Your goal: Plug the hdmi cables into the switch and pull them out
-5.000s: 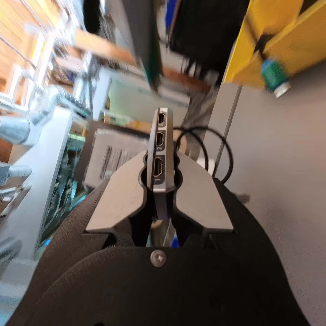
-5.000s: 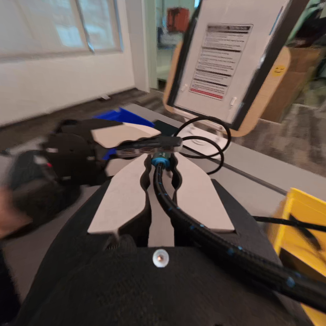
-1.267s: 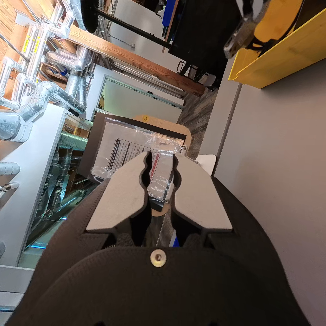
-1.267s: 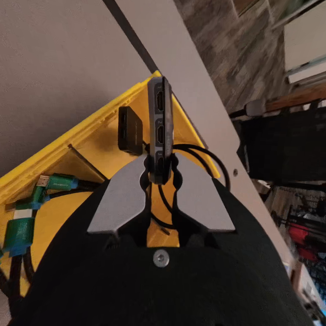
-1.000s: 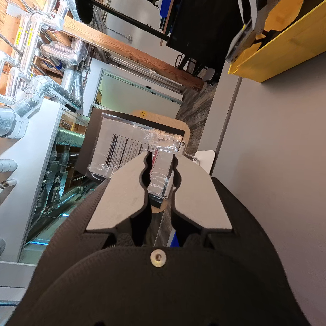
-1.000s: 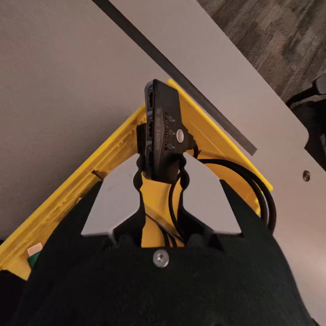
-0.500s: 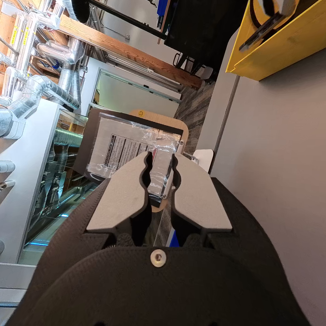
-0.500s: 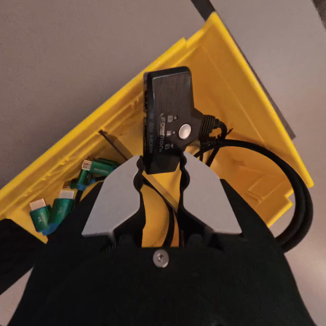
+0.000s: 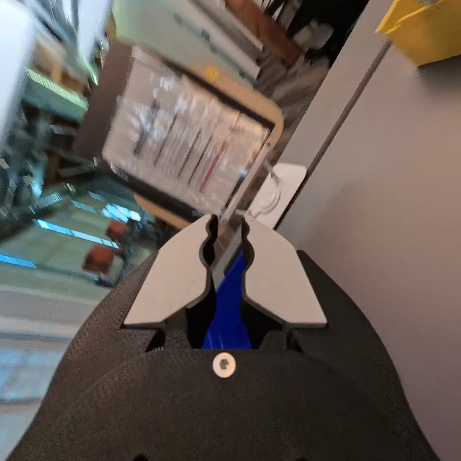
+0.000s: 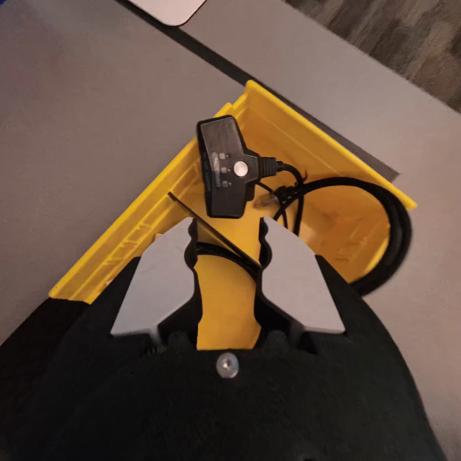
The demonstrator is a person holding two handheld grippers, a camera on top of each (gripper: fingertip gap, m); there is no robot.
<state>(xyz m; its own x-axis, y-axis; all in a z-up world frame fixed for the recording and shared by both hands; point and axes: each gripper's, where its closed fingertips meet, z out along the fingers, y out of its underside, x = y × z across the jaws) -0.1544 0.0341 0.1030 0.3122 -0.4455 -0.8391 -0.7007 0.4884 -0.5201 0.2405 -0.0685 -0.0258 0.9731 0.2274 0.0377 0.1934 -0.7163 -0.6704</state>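
Note:
The black HDMI switch with a silver button lies in the yellow bin in the right wrist view. Its thick black cable loops over the bin's right rim. My right gripper is open and empty, with its fingertips just short of the switch's near end and apart from it. No HDMI plugs show; my gripper body covers the bin's near part. My left gripper is empty, its jaws a narrow gap apart, held beside the grey table. The left view is blurred, with a corner of the bin at top right.
A dark seam splits the grey table behind the bin, and a white pad lies beyond it. In the left wrist view, a board with a plastic-covered sheet stands past the table edge. A blue thing shows between the fingers.
My right gripper has opened and let go of the switch, which now lies in the bin, and has drawn back a little. My left gripper has swung, blurring its view.

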